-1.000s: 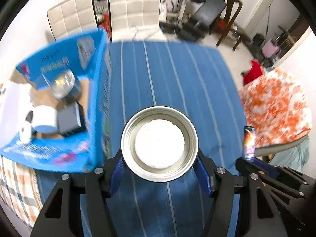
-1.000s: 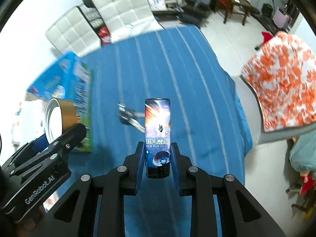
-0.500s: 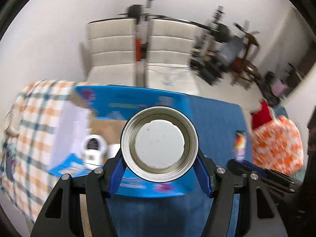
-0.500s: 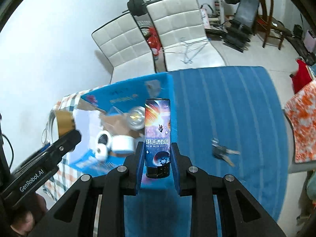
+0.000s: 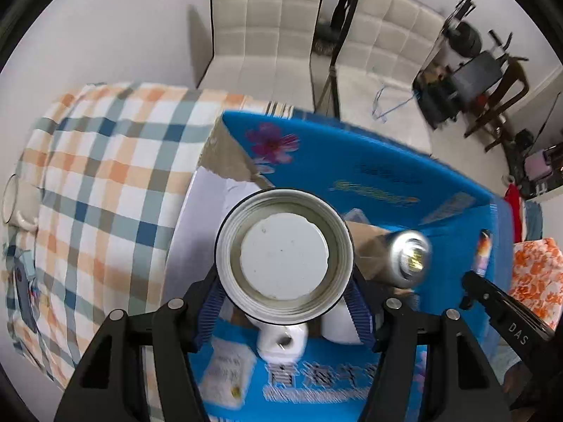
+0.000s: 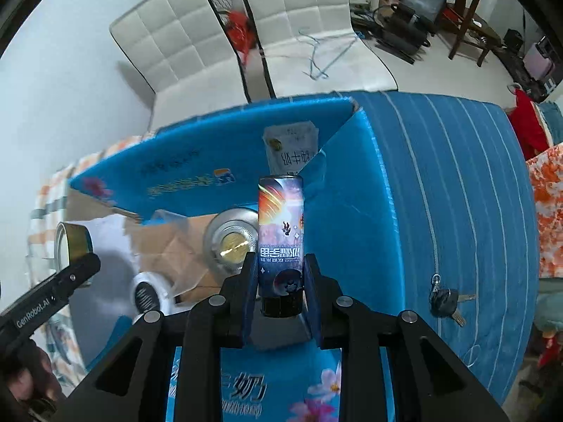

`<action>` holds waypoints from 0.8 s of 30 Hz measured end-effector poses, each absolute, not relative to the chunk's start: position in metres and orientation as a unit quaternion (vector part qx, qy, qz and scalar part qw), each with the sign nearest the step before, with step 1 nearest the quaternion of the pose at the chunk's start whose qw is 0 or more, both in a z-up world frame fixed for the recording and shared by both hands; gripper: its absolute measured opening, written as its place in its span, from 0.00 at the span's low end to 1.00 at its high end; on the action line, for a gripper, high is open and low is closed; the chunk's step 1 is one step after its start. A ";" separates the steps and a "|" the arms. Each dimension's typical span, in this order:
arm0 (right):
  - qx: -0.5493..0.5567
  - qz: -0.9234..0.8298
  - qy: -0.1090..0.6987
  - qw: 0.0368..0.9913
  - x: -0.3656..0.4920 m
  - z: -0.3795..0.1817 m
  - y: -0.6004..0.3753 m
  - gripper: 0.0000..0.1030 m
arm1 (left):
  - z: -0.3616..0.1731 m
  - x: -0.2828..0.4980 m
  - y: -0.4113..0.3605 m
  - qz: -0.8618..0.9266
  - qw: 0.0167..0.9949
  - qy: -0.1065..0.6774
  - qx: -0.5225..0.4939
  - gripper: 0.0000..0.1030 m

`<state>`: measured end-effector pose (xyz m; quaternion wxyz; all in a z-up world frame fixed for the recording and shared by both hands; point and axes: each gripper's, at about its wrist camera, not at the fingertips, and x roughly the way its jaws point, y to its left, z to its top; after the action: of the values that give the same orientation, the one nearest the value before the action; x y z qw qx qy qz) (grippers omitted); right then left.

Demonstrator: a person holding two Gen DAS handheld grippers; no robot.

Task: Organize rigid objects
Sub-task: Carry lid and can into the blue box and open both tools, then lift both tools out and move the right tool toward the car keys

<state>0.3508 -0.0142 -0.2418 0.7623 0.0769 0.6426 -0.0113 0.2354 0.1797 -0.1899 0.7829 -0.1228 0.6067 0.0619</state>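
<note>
My left gripper [image 5: 284, 307] is shut on a round metal tin [image 5: 284, 256] with a white inside, seen open end on. It hangs over the open blue cardboard box [image 5: 352, 161]. My right gripper [image 6: 280, 292] is shut on a slim can [image 6: 280, 225] printed with a space picture, above the box's [image 6: 197, 154] right part. In the box lie a silver can [image 6: 232, 242] and a white roll [image 6: 146, 293]. The left wrist view shows that silver can [image 5: 408, 258] and a white roll [image 5: 281, 343] under the tin.
A bunch of keys [image 6: 445, 299] lies on the blue striped cloth [image 6: 457, 176] right of the box. A plaid cloth [image 5: 98, 176] covers the surface to its left, with a white mug [image 5: 14, 204] at the edge. Two white chairs [image 6: 281, 17] stand behind.
Both grippers have travelled from over the blue striped cloth to above the blue box, each keeping its object. The keys now lie off to the right.
</note>
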 end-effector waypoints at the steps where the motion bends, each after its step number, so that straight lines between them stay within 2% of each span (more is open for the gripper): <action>1: 0.069 -0.017 0.645 0.761 0.354 -0.247 -0.011 0.26 | -0.199 0.242 0.182 0.060 0.777 0.614 -0.121 0.59; 8: 0.070 -0.034 0.665 0.743 0.363 -0.267 -0.016 0.27 | -0.235 0.262 0.179 0.046 0.748 0.651 -0.116 0.60; 15: 0.061 -0.030 0.672 0.737 0.368 -0.272 -0.016 0.28 | -0.238 0.261 0.173 0.053 0.740 0.661 -0.108 0.60; 17: 0.064 -0.030 0.675 0.735 0.367 -0.271 -0.018 0.29 | -0.234 0.260 0.170 0.052 0.745 0.658 -0.100 0.64; 19: 0.063 -0.029 0.675 0.735 0.368 -0.269 -0.019 0.30 | -0.230 0.259 0.170 0.051 0.748 0.653 -0.106 0.77; 21: 0.058 -0.024 0.673 0.737 0.364 -0.264 -0.017 0.37 | -0.224 0.258 0.172 0.055 0.753 0.646 -0.111 0.92; 22: 0.054 -0.021 0.673 0.737 0.362 -0.261 -0.016 0.44 | -0.221 0.259 0.172 0.056 0.756 0.643 -0.110 0.96; 23: 0.049 -0.018 0.671 0.740 0.358 -0.258 -0.015 0.55 | -0.218 0.258 0.172 0.057 0.758 0.641 -0.109 0.97; 24: 0.047 -0.015 0.668 0.743 0.355 -0.254 -0.014 0.61 | -0.214 0.257 0.171 0.058 0.760 0.638 -0.106 0.97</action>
<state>0.3550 -0.0138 -0.2543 0.7428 0.0474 0.6677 -0.0146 0.2568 0.1707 -0.2142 0.7604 -0.1062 0.6381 0.0582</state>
